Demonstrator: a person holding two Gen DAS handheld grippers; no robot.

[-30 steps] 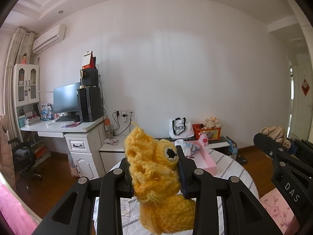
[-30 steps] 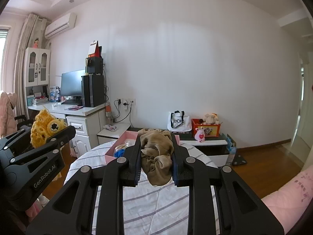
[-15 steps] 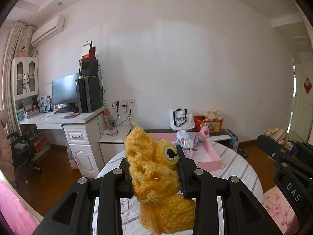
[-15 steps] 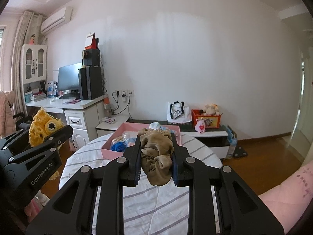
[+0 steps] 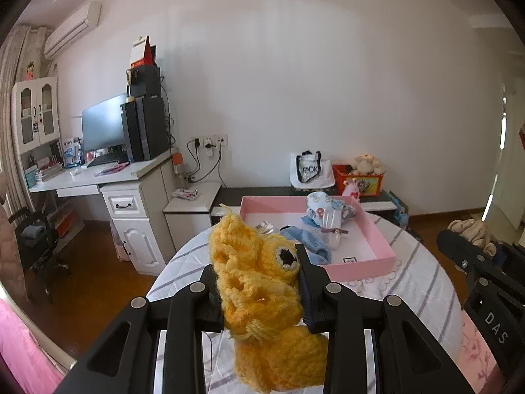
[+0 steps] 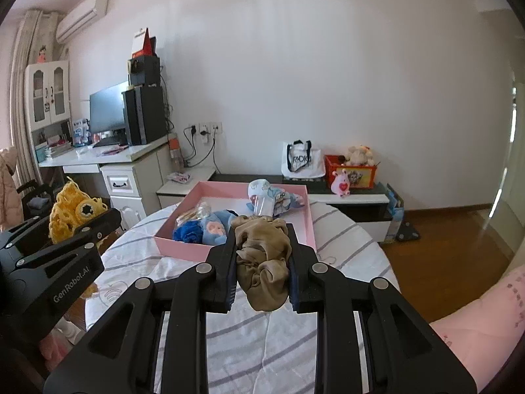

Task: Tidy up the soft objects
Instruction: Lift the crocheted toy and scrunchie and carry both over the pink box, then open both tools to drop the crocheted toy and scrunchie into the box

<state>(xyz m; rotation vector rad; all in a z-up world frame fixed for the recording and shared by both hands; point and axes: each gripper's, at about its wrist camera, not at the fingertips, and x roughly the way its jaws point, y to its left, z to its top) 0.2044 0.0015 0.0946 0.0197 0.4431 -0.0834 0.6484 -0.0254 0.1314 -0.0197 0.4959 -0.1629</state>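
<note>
black fingers (image 6: 226, 282), silver screws, blue pads, white "genrobot.ai" lettering

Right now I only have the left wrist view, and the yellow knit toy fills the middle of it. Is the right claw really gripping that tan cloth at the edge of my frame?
Observer: Yes. In the right wrist view the right claw is shut on the tan cloth, with both pads pressing on it and a fold hanging below them.
Reviewer: What lies in the near left corner of the pink box? My view blocks it.
Observer: A dark blue knit piece lies in that corner, with a light blue plush right beside it.
</note>
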